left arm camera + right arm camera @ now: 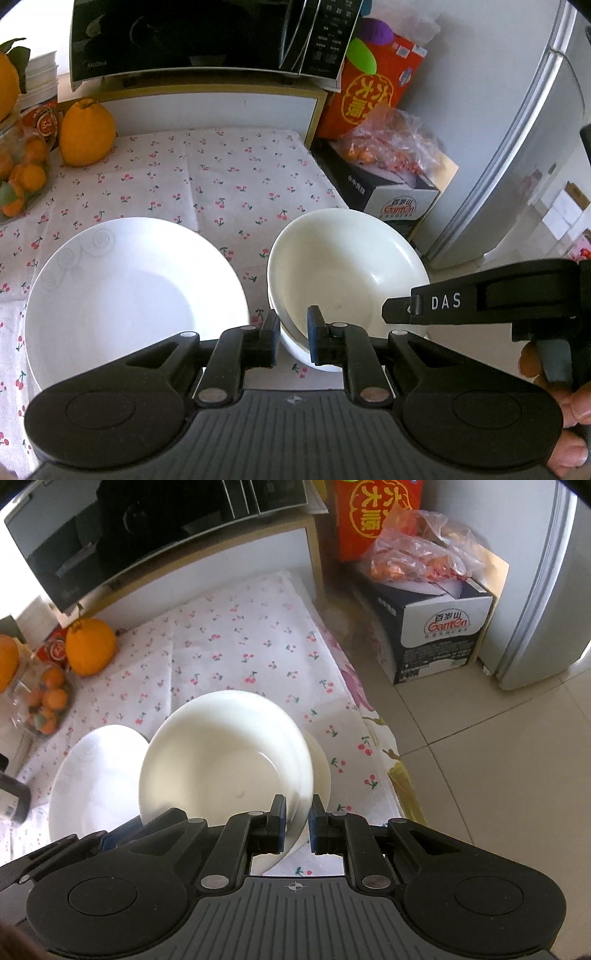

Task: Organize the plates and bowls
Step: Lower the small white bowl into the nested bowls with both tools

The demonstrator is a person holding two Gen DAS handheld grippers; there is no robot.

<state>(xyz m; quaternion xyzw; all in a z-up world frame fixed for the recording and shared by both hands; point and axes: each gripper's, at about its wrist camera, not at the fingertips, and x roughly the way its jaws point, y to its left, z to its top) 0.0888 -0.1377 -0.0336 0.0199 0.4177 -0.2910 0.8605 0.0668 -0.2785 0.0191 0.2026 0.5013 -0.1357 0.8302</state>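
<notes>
My left gripper (pixel 293 334) sits low over the worktop's near edge, its fingers (pixel 269 338) close on either side of a bowl rim (pixel 291 336); I cannot tell whether they pinch it. My right gripper (pixel 298 821) has its fingers (pixel 279 821) pressed onto the tilted bowl's rim (pixel 299 812). In the left view my right hand (pixel 565 402) wraps the handle.

One white plate (pixel 122 291), two nested bowls (pixel 347 266), one large orange fruit (pixel 86 133), one microwave (pixel 207 37), two cardboard boxes (pixel 391 199).
</notes>
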